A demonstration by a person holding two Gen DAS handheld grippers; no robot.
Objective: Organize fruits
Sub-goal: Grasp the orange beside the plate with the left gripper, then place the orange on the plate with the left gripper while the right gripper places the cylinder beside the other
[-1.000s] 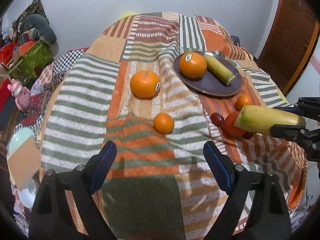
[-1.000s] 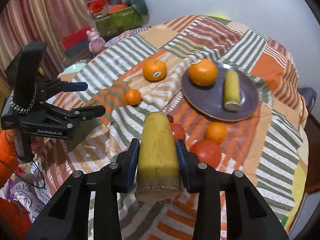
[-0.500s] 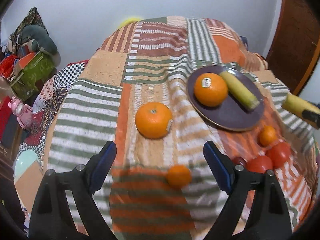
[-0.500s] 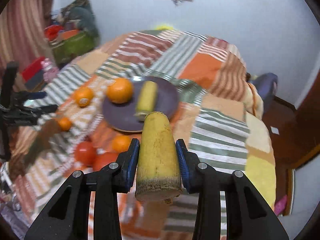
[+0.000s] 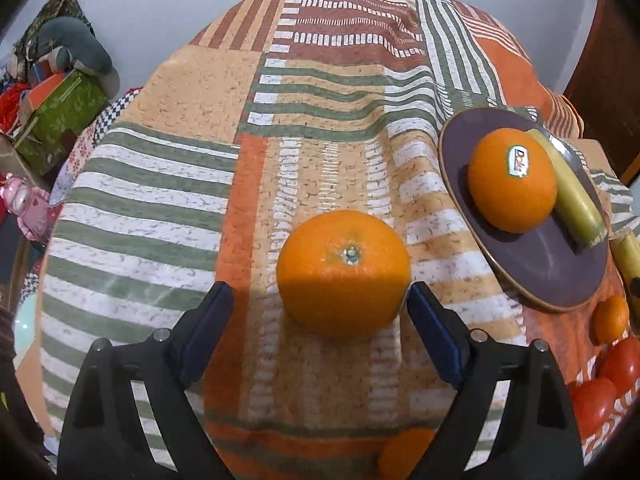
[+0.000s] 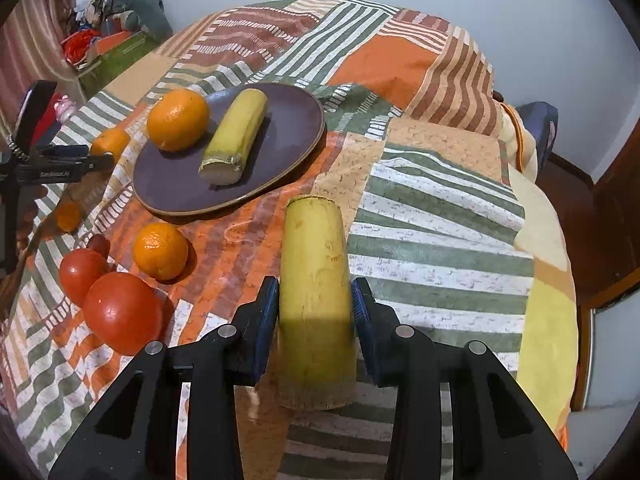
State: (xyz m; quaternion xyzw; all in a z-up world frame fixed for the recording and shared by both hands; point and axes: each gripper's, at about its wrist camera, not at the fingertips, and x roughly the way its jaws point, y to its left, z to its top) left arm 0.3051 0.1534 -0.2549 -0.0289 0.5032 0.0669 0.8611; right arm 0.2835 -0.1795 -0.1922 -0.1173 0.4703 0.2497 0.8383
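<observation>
Your open left gripper (image 5: pixel 316 312) straddles the loose orange (image 5: pixel 344 274), left of the plate (image 5: pixel 540 280); your right gripper (image 6: pixel 314 312) grasps a yellow stalk (image 6: pixel 316 280).

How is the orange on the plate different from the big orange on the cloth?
The plate orange carries a sticker and lies beside a yellow stalk; the cloth orange shows its stem end, no sticker in view, and sits between the open left tongs, untouched. Both are similar in size.

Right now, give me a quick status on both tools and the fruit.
Left tool open, straddling the big loose orange. Right tool shut on yellow-green cut stalk, short of the dark purple plate. Nothing blocking.
</observation>
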